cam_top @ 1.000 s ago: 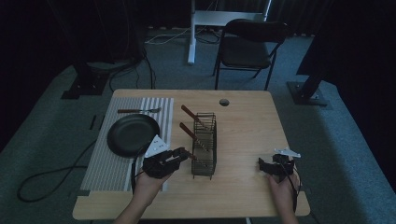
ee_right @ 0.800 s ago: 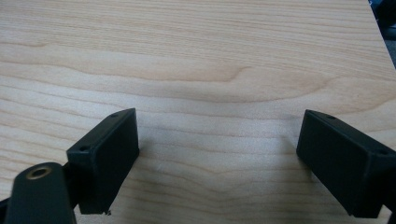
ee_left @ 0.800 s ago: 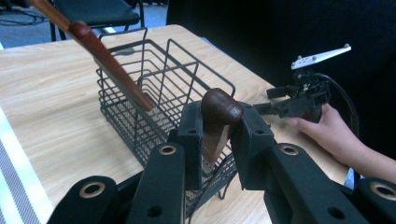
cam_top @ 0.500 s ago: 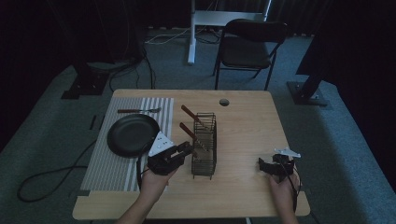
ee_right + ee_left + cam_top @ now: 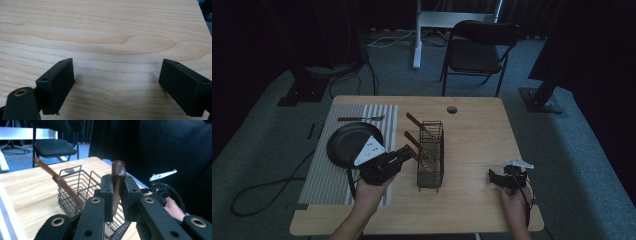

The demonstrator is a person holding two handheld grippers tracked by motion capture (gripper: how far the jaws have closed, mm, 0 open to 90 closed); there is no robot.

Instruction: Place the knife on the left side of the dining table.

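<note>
A black wire basket (image 5: 431, 165) stands mid-table with two wooden-handled utensils leaning out of its left side. My left gripper (image 5: 408, 151) is at the basket's left edge, shut on the nearer brown handle (image 5: 409, 139). In the left gripper view the pads (image 5: 107, 192) clamp that handle (image 5: 118, 170), whose rounded end sticks up above them; the jaws have just closed tighter on it. The other handle (image 5: 57, 180) slants up to the left, free. My right gripper (image 5: 493, 177) rests low at the front right, jaws wide open over bare wood (image 5: 116, 82).
A black pan (image 5: 343, 145) lies on a striped mat (image 5: 327, 175) at the left, with a wooden-handled fork (image 5: 359, 118) behind it. The table has a round hole (image 5: 452, 109) near its far edge. A folding chair (image 5: 477, 45) stands beyond the table.
My left gripper has risen a little at the basket's left side with the handle between its jaws. The right gripper has not moved.
</note>
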